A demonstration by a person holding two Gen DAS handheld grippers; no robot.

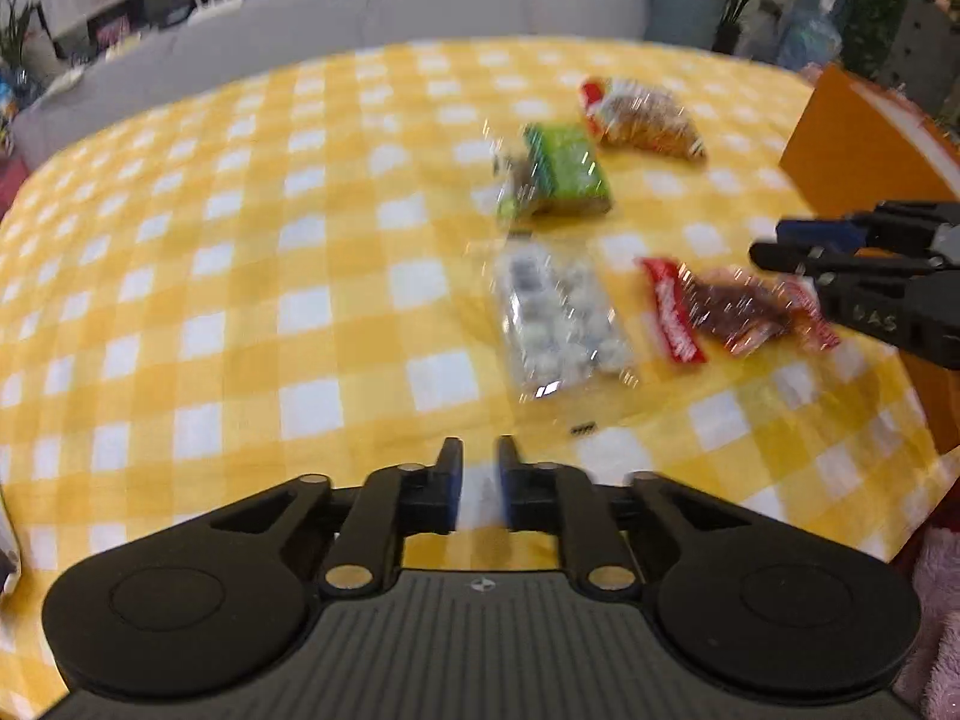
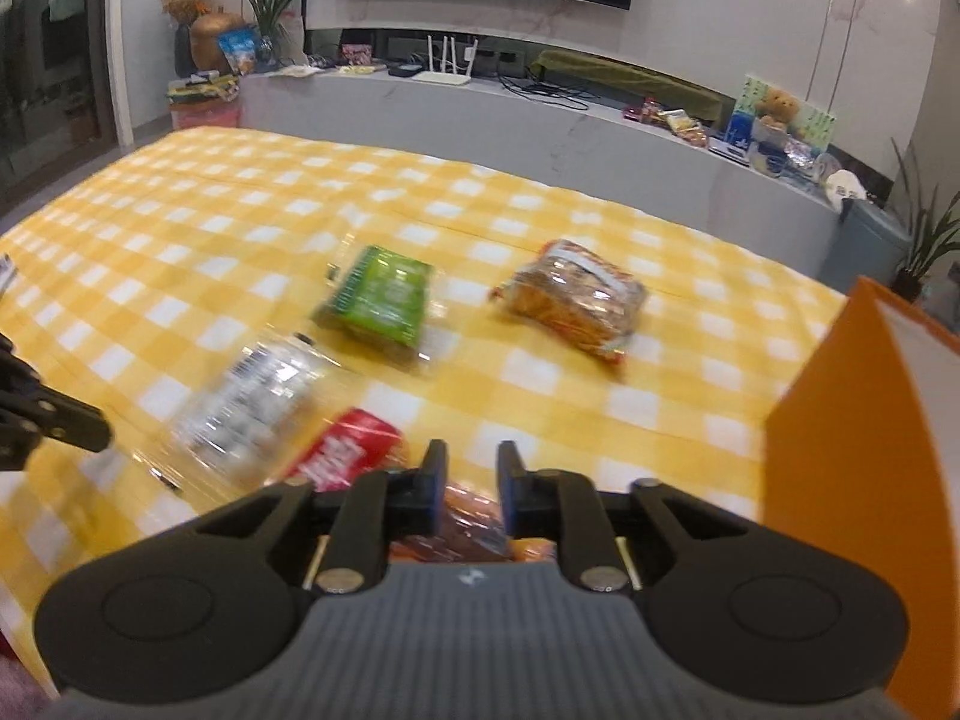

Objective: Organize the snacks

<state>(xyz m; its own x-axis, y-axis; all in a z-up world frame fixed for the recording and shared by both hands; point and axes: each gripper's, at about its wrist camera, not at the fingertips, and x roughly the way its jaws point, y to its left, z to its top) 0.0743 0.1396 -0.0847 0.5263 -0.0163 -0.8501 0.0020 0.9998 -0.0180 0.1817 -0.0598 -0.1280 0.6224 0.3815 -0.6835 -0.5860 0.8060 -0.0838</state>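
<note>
Several snack packets lie on a yellow checked tablecloth (image 1: 240, 276). In the left wrist view there is a green packet (image 1: 561, 174), a clear packet of pale sweets (image 1: 558, 318), a red and brown packet (image 1: 732, 312) and an orange-brown packet (image 1: 645, 117). My left gripper (image 1: 480, 450) hovers near the table's front, jaws a narrow gap apart, empty. My right gripper (image 2: 471, 456) hangs just above the red packet (image 2: 348, 450), jaws a narrow gap apart with nothing between them. It also shows in the left wrist view (image 1: 774, 246).
An orange box (image 2: 864, 480) stands at the right side of the table. Behind the table runs a grey counter (image 2: 540, 114) with routers, cables and more snack bags. Potted plants stand at the far right.
</note>
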